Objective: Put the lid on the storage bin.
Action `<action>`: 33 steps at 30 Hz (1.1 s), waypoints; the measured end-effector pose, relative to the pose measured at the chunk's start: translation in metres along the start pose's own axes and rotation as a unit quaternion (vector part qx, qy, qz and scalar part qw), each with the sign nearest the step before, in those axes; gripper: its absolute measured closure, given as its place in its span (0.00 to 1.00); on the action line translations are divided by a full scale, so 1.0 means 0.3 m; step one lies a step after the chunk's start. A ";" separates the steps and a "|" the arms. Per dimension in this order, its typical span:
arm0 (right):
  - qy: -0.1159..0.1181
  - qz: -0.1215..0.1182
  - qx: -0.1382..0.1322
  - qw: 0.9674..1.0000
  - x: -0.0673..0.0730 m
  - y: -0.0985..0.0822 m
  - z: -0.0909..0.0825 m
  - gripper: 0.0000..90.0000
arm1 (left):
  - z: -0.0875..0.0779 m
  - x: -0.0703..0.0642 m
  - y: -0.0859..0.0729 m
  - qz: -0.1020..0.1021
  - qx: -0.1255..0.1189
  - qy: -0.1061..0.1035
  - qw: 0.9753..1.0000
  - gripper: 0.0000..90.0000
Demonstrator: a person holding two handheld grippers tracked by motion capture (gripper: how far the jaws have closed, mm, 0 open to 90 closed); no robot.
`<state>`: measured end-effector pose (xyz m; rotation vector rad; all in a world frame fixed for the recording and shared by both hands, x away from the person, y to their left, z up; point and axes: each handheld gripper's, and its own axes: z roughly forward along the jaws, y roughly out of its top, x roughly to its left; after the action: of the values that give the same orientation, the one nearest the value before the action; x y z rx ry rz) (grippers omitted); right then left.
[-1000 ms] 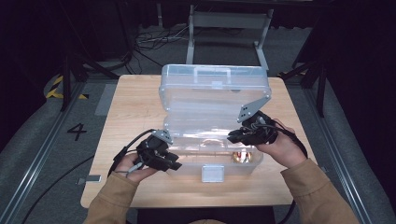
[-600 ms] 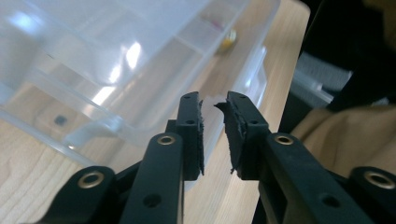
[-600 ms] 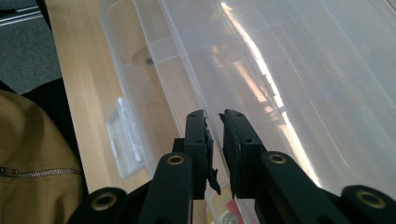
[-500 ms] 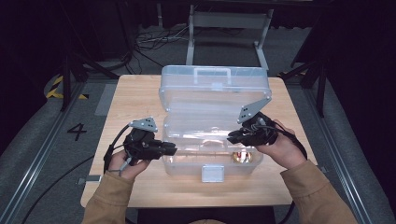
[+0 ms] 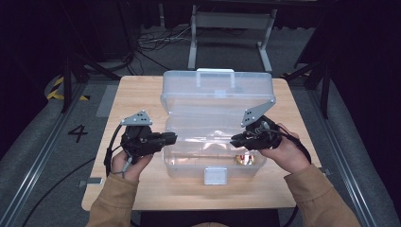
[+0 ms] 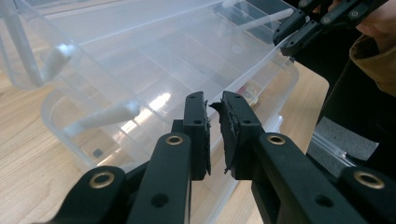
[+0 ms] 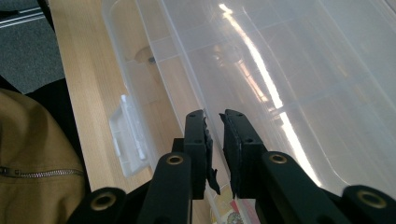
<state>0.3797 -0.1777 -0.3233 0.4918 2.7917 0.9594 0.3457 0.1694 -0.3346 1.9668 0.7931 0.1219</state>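
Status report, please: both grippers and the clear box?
Right gripper shut on inner tray rim. Left gripper jaws just closing on its opposite rim. Clear box open on table. Nothing blocking.

Light wooden table (image 5: 132, 94), one clear plastic organizer box (image 5: 215, 158) open at its middle.

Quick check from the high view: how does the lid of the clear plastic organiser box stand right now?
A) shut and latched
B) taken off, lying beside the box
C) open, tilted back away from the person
C: the lid stands raised behind the clear plastic organiser box, its handle at the top edge, still joined to the base.
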 end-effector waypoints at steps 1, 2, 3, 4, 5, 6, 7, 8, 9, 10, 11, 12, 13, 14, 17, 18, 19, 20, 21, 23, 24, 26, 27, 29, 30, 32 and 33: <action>0.000 -0.001 -0.001 1.000 0.001 -0.002 0.000 0.89 | 0.002 -0.005 0.002 -0.002 -0.003 0.002 1.000 0.90; -0.002 0.000 -0.003 1.000 0.003 -0.005 0.000 0.89 | 0.002 -0.008 0.003 -0.002 -0.006 0.005 1.000 0.90; -0.002 -0.001 -0.003 1.000 0.004 -0.007 0.000 0.89 | 0.000 -0.011 0.004 -0.002 -0.011 0.008 1.000 0.90; -0.003 0.000 -0.004 1.000 0.006 -0.009 0.000 0.89 | -0.002 -0.013 0.005 -0.003 -0.015 0.012 1.000 0.90; -0.003 0.000 -0.006 1.000 0.007 -0.010 0.001 0.89 | -0.007 -0.015 0.007 -0.004 -0.021 0.018 1.000 0.90; -0.002 0.000 -0.008 1.000 0.008 -0.013 0.002 0.89 | -0.012 -0.014 0.008 -0.007 -0.025 0.018 0.999 0.90; -0.001 0.003 -0.010 1.000 0.010 -0.016 0.003 0.88 | -0.017 -0.013 0.008 -0.011 -0.032 0.022 0.999 0.90; -0.001 0.002 -0.009 1.000 0.011 -0.018 0.003 0.88 | -0.022 -0.011 0.008 -0.011 -0.036 0.026 0.999 0.90; 0.001 0.002 -0.011 1.000 0.012 -0.020 0.005 0.88 | -0.024 -0.008 0.008 -0.012 -0.039 0.027 0.999 0.90; 0.003 0.002 -0.010 1.000 0.014 -0.022 0.007 0.88 | -0.026 -0.006 0.007 -0.015 -0.040 0.031 0.999 0.90; 0.003 0.002 -0.010 1.000 0.015 -0.025 0.008 0.88 | -0.028 -0.004 0.007 -0.019 -0.043 0.037 0.998 0.90; 0.003 0.002 -0.010 1.000 0.015 -0.025 0.008 0.88 | -0.028 -0.004 0.007 -0.019 -0.043 0.037 0.998 0.90; 0.009 0.007 -0.012 1.000 0.020 -0.034 0.012 0.88 | -0.028 -0.002 0.007 -0.023 -0.043 0.045 0.998 0.90; 0.009 0.007 -0.012 1.000 0.020 -0.034 0.012 0.88 | -0.028 -0.002 0.007 -0.023 -0.043 0.045 0.998 0.91; 0.012 0.003 -0.015 1.000 0.031 -0.048 0.012 0.88 | -0.017 -0.004 0.007 -0.026 -0.033 0.061 0.997 0.95; 0.010 0.004 -0.016 1.000 0.035 -0.050 0.013 0.88 | -0.014 -0.005 0.006 -0.026 -0.036 0.063 0.997 0.95; 0.005 0.001 -0.016 1.000 0.040 -0.054 0.013 0.88 | -0.013 -0.006 0.008 -0.026 -0.035 0.064 0.997 0.95; 0.003 0.002 -0.016 1.000 0.046 -0.058 0.014 0.88 | -0.013 -0.005 0.009 -0.024 -0.033 0.063 0.997 0.95; 0.003 0.002 -0.016 1.000 0.046 -0.058 0.014 0.88 | -0.013 -0.005 0.009 -0.024 -0.033 0.063 0.997 0.95; 0.002 0.005 -0.015 1.000 0.052 -0.062 0.017 0.88 | -0.013 -0.005 0.009 -0.025 -0.033 0.063 0.997 0.95; 0.002 0.004 -0.016 1.000 0.053 -0.063 0.019 0.88 | -0.013 -0.005 0.009 -0.025 -0.034 0.063 0.997 0.95; 0.000 0.006 -0.018 1.000 0.060 -0.066 0.020 0.86 | -0.013 -0.005 0.010 -0.026 -0.034 0.064 0.997 0.95; 0.000 0.006 -0.018 1.000 0.060 -0.066 0.020 0.86 | -0.013 -0.005 0.010 -0.026 -0.034 0.064 0.997 0.95; -0.012 0.004 -0.021 1.000 0.068 -0.068 0.015 0.81 | -0.014 -0.005 0.010 -0.025 -0.033 0.064 0.997 0.95; -0.014 0.005 -0.023 1.000 0.070 -0.070 0.011 0.78 | -0.014 -0.004 0.010 -0.024 -0.032 0.063 0.997 0.95; -0.018 0.008 -0.031 0.999 0.076 -0.075 0.002 0.77 | -0.015 -0.004 0.010 -0.025 -0.032 0.063 0.997 0.95; -0.019 0.009 -0.037 0.999 0.077 -0.078 -0.001 0.77 | -0.015 -0.003 0.010 -0.025 -0.032 0.062 0.997 0.95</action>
<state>0.3520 -0.1871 -0.3383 0.5196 2.7117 1.0409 0.3445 0.1712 -0.3295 1.8918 0.9079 0.2391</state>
